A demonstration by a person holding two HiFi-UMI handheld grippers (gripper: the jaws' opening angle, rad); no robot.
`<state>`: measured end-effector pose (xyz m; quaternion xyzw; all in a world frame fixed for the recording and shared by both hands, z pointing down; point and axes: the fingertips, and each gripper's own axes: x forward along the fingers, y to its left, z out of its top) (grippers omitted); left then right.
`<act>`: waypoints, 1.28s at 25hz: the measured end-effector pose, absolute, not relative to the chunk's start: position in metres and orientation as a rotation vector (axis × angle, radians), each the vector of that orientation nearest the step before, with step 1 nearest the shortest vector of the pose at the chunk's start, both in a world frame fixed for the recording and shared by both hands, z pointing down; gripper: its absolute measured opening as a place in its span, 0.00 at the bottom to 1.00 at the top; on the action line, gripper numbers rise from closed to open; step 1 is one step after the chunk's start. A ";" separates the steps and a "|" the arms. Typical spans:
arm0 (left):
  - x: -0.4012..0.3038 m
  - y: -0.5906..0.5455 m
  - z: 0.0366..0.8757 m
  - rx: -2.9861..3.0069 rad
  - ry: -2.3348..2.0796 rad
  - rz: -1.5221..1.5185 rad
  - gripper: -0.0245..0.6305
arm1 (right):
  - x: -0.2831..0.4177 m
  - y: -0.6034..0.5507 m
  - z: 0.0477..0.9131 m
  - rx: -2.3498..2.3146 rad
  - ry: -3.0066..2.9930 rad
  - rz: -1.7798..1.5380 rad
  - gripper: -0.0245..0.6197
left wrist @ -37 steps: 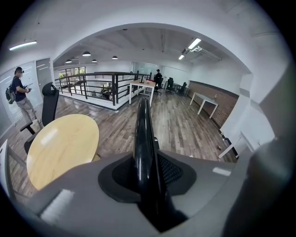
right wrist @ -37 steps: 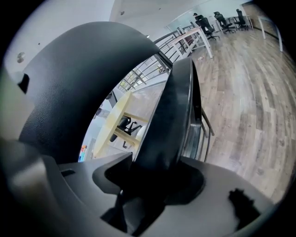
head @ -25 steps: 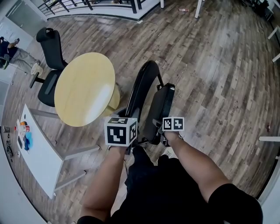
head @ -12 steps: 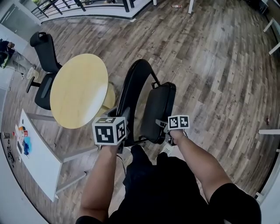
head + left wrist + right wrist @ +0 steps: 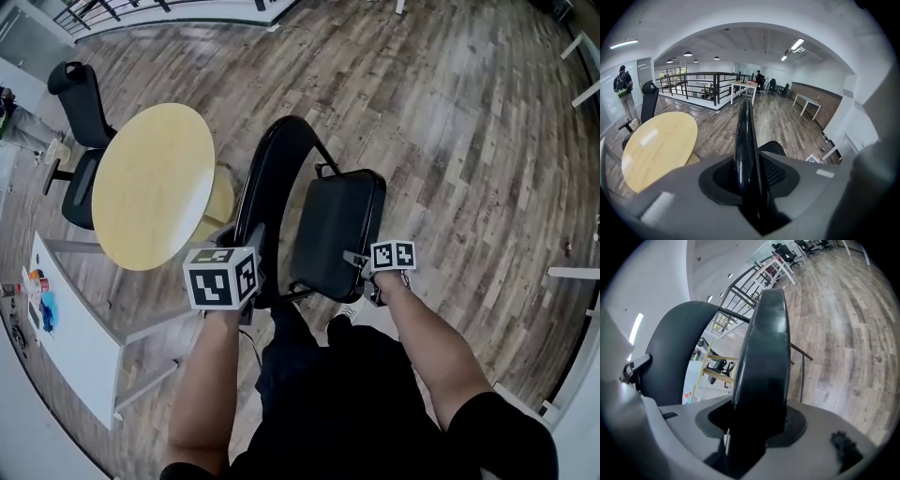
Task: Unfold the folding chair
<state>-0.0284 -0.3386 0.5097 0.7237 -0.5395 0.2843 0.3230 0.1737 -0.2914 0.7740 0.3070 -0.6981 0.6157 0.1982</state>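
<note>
The black folding chair stands on the wood floor right in front of me, partly unfolded. Its looped back frame rises at the left and its padded seat is swung out to the right. My left gripper clamps the back frame's tube, which runs up between the jaws; the jaws are opening slightly. My right gripper grips the near edge of the seat. Its jaws are also opening slightly, and the seat still fills the gap. Both sets of pads are hidden behind the chair parts.
A round yellow table stands just left of the chair, with a black office chair beyond it. A white table with small items sits at lower left. White furniture legs show at the right edge. A person stands far left.
The seat has swung away from the back frame toward the right. My right gripper went right and down with it. The left gripper stayed on the frame.
</note>
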 end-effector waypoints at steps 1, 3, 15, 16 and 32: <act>-0.028 -0.338 0.512 1.897 -1.410 0.738 0.21 | 0.180 -0.291 0.778 0.873 -1.941 1.732 0.32; -0.026 -0.338 0.516 1.895 -1.399 0.726 0.21 | 0.193 -0.289 0.787 0.895 -1.919 1.757 0.32; -0.013 -0.335 0.529 1.898 -1.364 0.694 0.21 | 0.236 -0.279 0.816 0.926 -1.851 1.842 0.35; -0.014 -0.335 0.529 1.898 -1.365 0.694 0.21 | 0.236 -0.279 0.817 0.925 -1.849 1.843 0.35; -0.046 -0.339 0.541 1.912 -1.290 0.606 0.20 | 0.239 -0.276 0.824 0.968 -1.850 1.865 0.37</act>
